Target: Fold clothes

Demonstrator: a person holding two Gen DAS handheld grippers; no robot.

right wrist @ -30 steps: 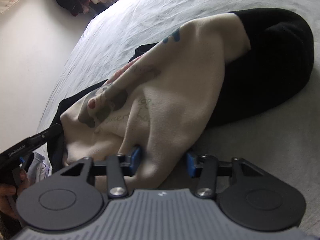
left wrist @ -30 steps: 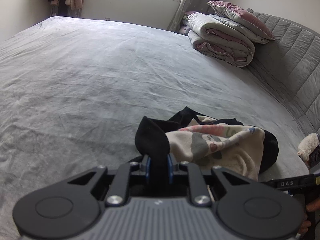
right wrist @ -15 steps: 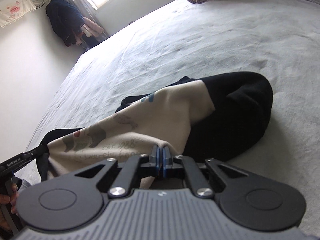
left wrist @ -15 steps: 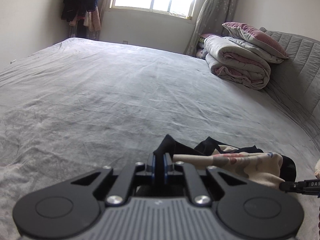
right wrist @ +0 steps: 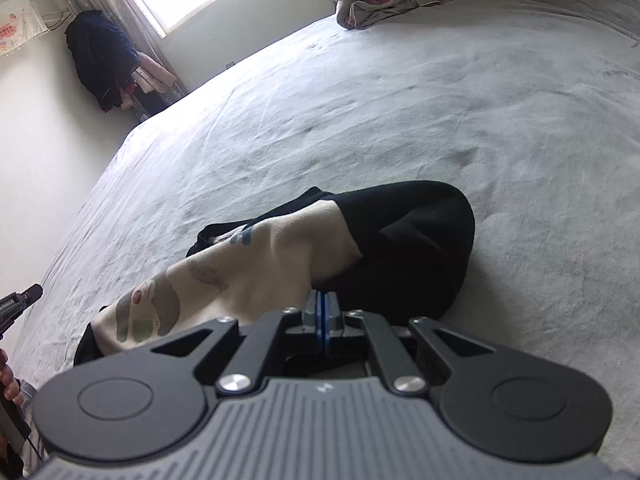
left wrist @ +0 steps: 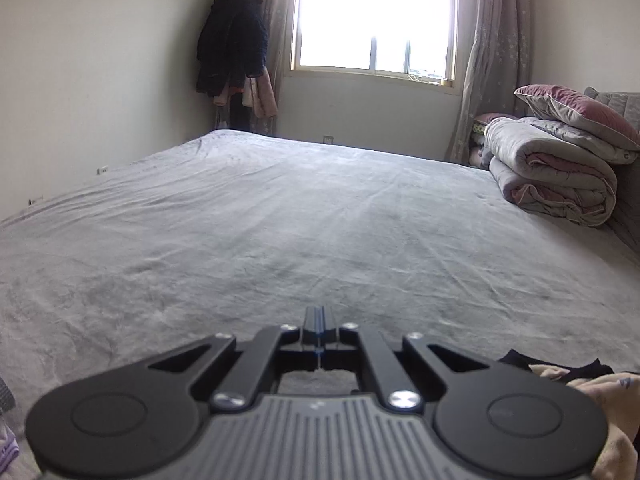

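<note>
A cream garment with cartoon prints and black sleeves (right wrist: 280,256) lies bunched on the grey bed (right wrist: 440,100). My right gripper (right wrist: 322,312) is shut at the garment's near edge, and the cloth seems to run under its tips; the contact itself is hidden. My left gripper (left wrist: 319,322) is shut, with no cloth showing between its fingers, and it points across the bed toward the window. In the left wrist view only a cream and black corner of the garment (left wrist: 576,380) shows at the lower right.
A folded quilt and pillows (left wrist: 560,164) are stacked at the right by the grey headboard (left wrist: 628,208). Dark clothes hang in the corner (left wrist: 232,44) beside the window (left wrist: 372,16). The left handle (right wrist: 16,304) shows at the right view's left edge.
My left gripper lifted and tilted up, and the black cloth it pinched no longer shows between its fingers. My right gripper shut on the cream cloth, then drew back and up.
</note>
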